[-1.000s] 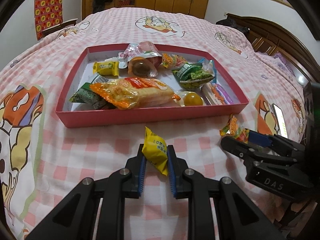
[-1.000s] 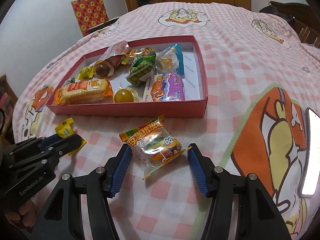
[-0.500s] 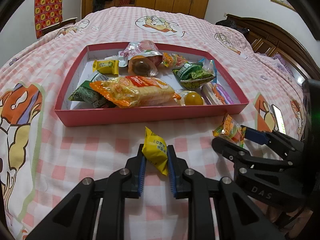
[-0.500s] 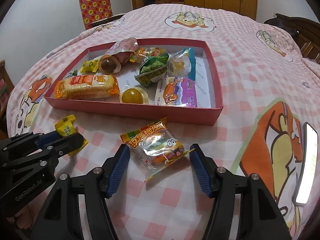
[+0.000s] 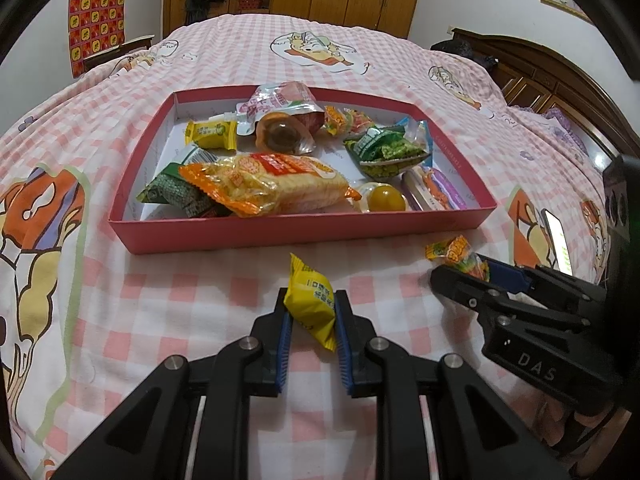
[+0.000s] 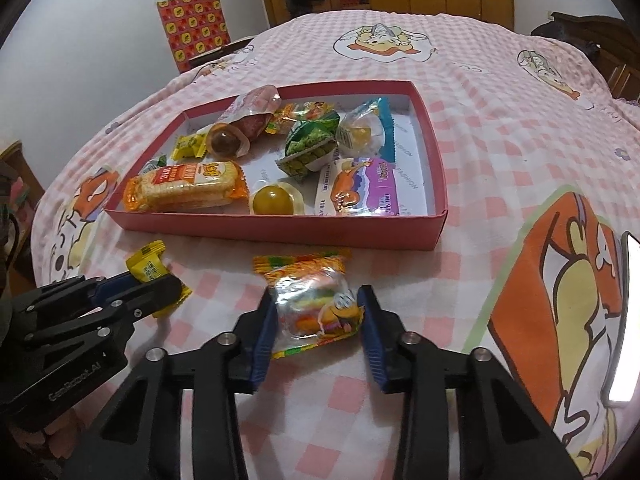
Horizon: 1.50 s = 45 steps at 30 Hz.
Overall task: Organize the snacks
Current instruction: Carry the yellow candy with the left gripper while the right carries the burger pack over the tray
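right gripper (image 5: 476, 276) reads "das"; red box (image 6: 344, 236) lining reads "fashion".

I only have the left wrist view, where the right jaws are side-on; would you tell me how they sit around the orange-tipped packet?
Observer: In the right wrist view, the right gripper has its jaws pressed against both sides of the gummy packet, a clear one printed with a cartoon burger.
Operator: Thank you. Is anything hidden behind the green packet in the tray?
Observer: Yes, a yellow sweet in a clear wrapper with a blue edge lies just beyond it, beside the bare strip along the tray's right wall.
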Tool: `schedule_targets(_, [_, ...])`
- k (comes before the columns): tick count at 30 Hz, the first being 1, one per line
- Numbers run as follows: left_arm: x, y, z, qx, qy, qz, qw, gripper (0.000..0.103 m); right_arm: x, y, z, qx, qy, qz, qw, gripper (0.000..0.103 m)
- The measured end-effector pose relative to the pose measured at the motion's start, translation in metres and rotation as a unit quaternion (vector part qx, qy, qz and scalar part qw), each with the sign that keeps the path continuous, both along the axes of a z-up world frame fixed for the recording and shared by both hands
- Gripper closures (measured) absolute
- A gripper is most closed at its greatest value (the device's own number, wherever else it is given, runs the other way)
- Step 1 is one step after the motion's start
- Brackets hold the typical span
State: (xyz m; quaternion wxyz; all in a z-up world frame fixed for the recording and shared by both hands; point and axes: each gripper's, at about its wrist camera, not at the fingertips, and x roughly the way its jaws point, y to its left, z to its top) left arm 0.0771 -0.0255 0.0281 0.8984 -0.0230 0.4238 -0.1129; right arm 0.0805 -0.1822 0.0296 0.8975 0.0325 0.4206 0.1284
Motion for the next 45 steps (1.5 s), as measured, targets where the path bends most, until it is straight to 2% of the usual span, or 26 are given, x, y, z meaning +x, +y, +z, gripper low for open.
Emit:
schedule_targets(25, [-0.014, 0.007, 0.041, -0.011, -0.036, 0.003, 0.9993, 0.083, -0.025, 0.003, 0.041, 0.034, -0.039, 0.022, 0.998, 0.065])
schedule_targets(45, [0.032, 0.020, 0.074, 0.001, -0.075, 0.014, 0.9971, 0.083, 0.022, -0.001, 0.062, 0.022, -0.043, 0.022, 0.999, 0.065])
